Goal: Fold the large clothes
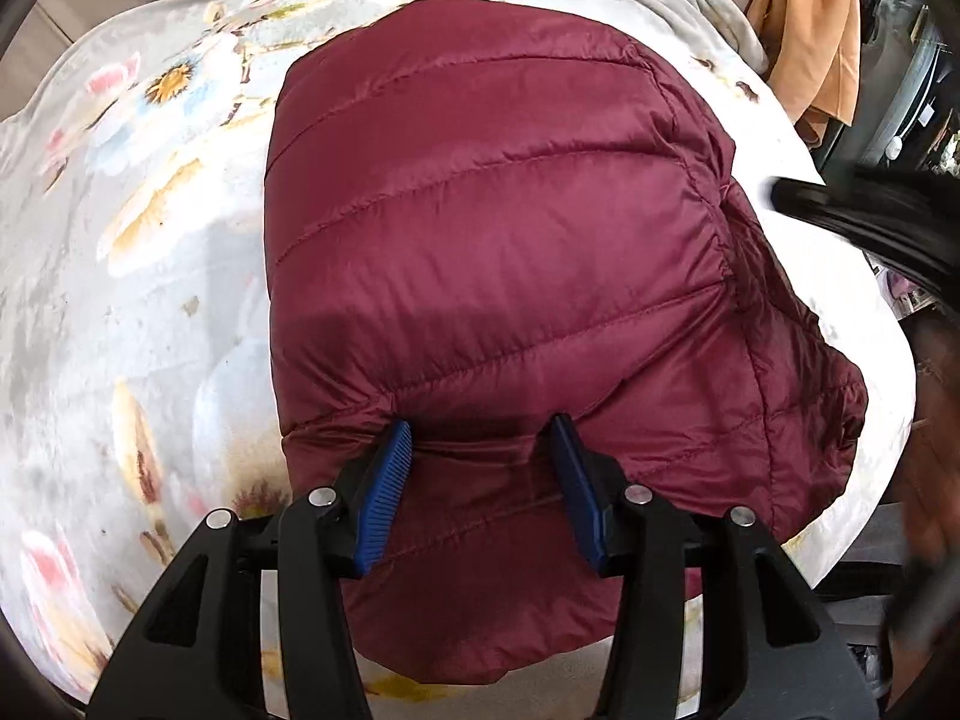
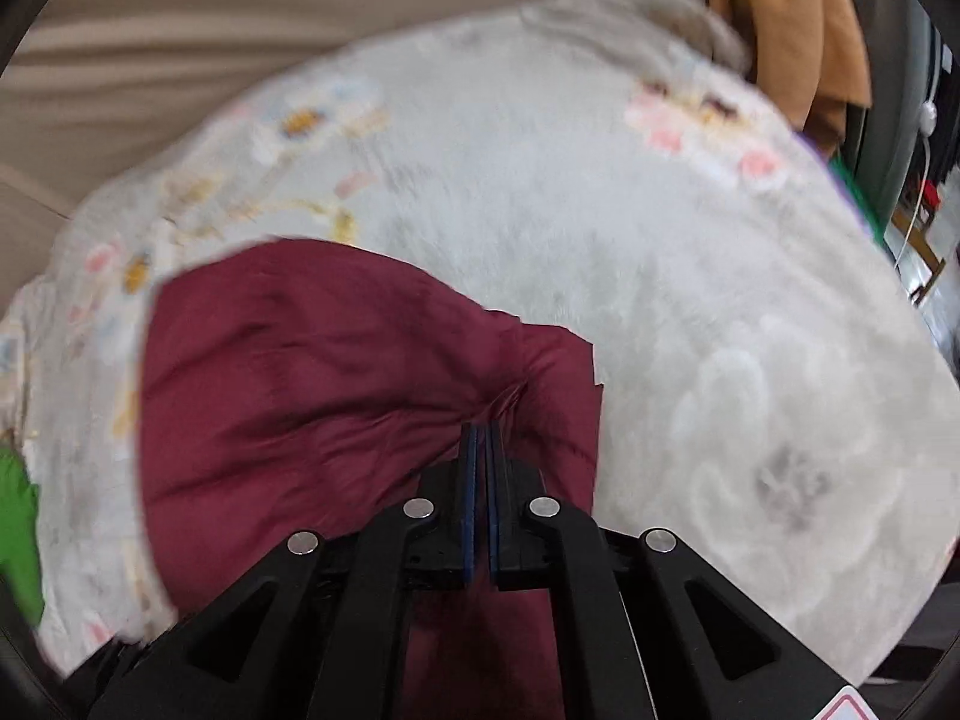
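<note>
Puffer jacket (image 1: 498, 252): maroon quilted shell, thin synthetic-looking cloth w/ slight sheen, stitched seams, fine wrinkles. Floral blanket (image 1: 120, 276) under it looks soft, fuzzy, matt fleece; orange garment (image 1: 810, 30) at back is plain matt cloth. Left gripper (image 1: 483, 450) & right gripper (image 2: 483, 438): matt black plastic frames, shiny metal rivets, blue ribbed pads (image 1: 384, 498) that look rubbery.

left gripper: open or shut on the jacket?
Open. The left gripper has its blue pads spread wide apart over the maroon jacket, with fabric visible between them, none pinched.
</note>
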Demonstrator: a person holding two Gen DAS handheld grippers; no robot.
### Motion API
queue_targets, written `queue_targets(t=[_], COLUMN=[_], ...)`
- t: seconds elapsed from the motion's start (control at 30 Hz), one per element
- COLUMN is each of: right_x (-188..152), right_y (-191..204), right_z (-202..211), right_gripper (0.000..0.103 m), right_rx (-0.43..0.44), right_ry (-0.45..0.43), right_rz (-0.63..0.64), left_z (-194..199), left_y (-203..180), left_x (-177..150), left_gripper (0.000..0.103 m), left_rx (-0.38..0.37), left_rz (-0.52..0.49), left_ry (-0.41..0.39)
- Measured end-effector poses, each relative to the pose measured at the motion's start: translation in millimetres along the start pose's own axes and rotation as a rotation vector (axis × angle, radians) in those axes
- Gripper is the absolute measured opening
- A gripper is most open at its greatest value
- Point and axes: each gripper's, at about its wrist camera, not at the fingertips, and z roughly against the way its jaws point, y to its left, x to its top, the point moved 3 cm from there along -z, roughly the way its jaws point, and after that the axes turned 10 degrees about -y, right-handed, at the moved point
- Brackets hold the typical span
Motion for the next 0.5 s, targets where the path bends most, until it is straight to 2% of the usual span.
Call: queue_targets(t=[0.1, 0.17, 0.23, 0.33, 0.5], right_x=[-29.8, -53.7, -83.2, -108.3, -123.7], right_y=[4.0, 6.6, 6.9, 2.8, 4.9], right_z=[46.5, 53.0, 41.0, 16.3, -12.6], right_gripper=[0.002, 0.002, 0.001, 0.000, 0.000], right_rx=[0.036, 0.018, -0.019, -0.056, -0.072], right_ry=[0.000, 0.041, 0.114, 0.157, 0.177], right_rz=[0.022, 0.061, 0.095, 0.123, 0.178], left_z=[0.9, 2.1, 2.9, 2.3, 0.6], left_y=[-0.6, -2.2, -3.3, -5.5, -14.6], left_x=[-0.1, -0.7, -1.1, -2.1, -5.7], left_gripper=[0.047, 0.047, 0.047, 0.048, 0.051], left_rx=[0.010, 0.017, 0.022, 0.019, 0.044], left_rz=[-0.004, -0.006, -0.006, -0.018, -0.069], left_ry=[-0.001, 0.000, 0.003, 0.009, 0.006])
